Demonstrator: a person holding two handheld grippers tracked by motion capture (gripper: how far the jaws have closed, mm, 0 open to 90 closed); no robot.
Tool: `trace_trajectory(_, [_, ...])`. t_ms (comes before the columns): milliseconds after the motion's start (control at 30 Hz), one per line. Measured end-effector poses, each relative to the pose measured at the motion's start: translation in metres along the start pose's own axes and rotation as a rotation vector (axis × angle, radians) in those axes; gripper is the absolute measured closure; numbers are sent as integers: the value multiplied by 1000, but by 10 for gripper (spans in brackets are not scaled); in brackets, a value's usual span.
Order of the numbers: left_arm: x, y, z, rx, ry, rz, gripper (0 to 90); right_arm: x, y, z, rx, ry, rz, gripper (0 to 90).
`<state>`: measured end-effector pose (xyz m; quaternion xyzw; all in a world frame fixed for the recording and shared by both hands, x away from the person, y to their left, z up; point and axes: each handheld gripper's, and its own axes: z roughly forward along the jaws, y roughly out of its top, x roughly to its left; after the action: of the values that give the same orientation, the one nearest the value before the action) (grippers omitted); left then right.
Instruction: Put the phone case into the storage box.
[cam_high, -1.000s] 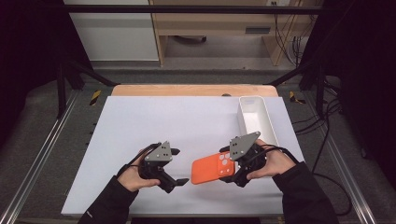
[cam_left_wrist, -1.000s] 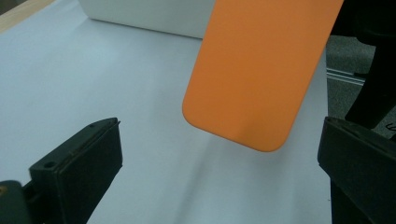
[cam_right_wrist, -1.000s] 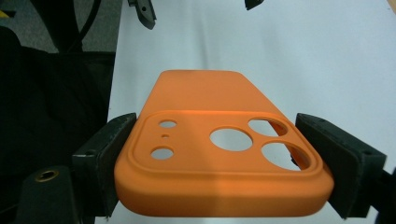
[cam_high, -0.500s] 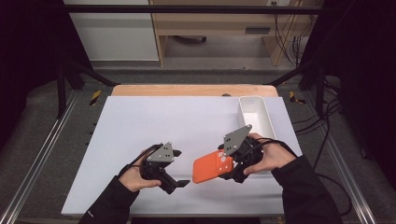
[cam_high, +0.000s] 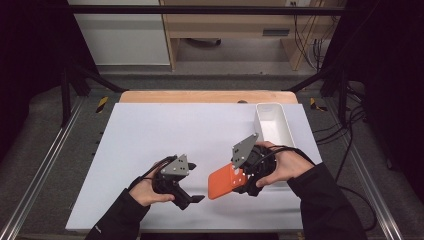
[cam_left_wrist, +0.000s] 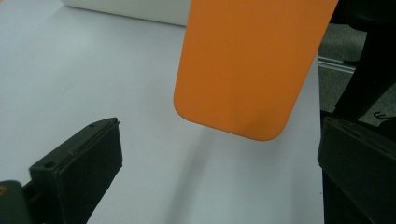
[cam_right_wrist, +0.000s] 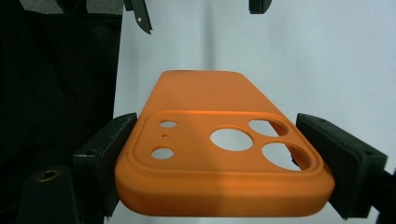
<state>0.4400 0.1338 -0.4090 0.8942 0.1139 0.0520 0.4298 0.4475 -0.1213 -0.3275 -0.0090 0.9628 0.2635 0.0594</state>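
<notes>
The right gripper (cam_high: 239, 184), its fingers clamped on the camera end of the orange phone case (cam_high: 223, 183), has lifted it off the white bench (cam_high: 150, 135) since a second ago, toward the waiting left gripper (cam_high: 192, 200), fingers apart, likely for a handover.

The orange case (cam_right_wrist: 219, 154) pinched between the right claw's (cam_high: 239, 184) pads looks like matt, smooth soft plastic, the pads (cam_right_wrist: 105, 158) themselves dull black rubbery blocks, the sheet (cam_high: 165, 135) under them smooth matt white, and the tray (cam_high: 272, 122) beyond the claw glossy white plastic.
</notes>
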Motion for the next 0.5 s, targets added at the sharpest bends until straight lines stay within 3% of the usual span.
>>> trace_trajectory(500, [-2, 3, 7, 42, -17, 23, 0, 0, 14, 2, 61, 18, -16, 162])
